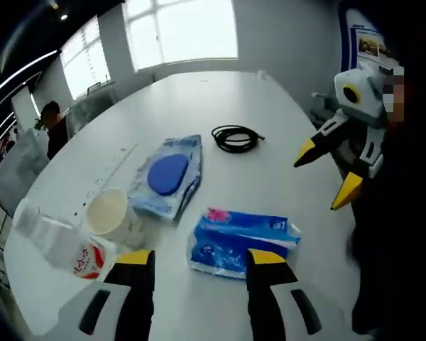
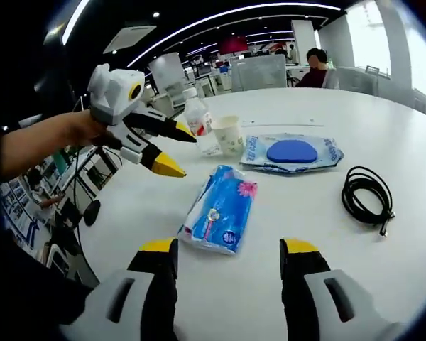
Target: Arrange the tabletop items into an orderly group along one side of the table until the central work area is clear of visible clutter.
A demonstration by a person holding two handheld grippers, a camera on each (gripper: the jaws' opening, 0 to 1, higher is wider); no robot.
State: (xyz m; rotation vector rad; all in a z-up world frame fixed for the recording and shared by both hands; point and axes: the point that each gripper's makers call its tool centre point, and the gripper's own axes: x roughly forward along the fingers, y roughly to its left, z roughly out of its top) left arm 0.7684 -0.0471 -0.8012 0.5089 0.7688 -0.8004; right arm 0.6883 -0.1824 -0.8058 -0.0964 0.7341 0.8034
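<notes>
A blue tissue pack [image 1: 243,243] [image 2: 220,207] lies on the white table [image 1: 199,106], just ahead of my open left gripper [image 1: 201,257]. Beyond it rest a wet-wipes pack with a blue lid [image 1: 168,175] [image 2: 292,153], a paper cup [image 1: 107,211] [image 2: 228,134], a small plastic bottle lying on its side [image 1: 64,246] that stands upright in the right gripper view [image 2: 197,116], and a coiled black cable [image 1: 235,138] [image 2: 367,194]. My right gripper [image 2: 230,248] is open above the table, empty. In the left gripper view the right gripper [image 1: 326,170] hangs open at the right.
A person sits at the table's far side [image 2: 314,67] [image 1: 53,128]. Office desks and chairs stand behind them. The table's curved edge [image 2: 106,213] runs close to the tissue pack and the bottle. My hand [image 2: 71,131] holds the left gripper [image 2: 174,149] over that edge.
</notes>
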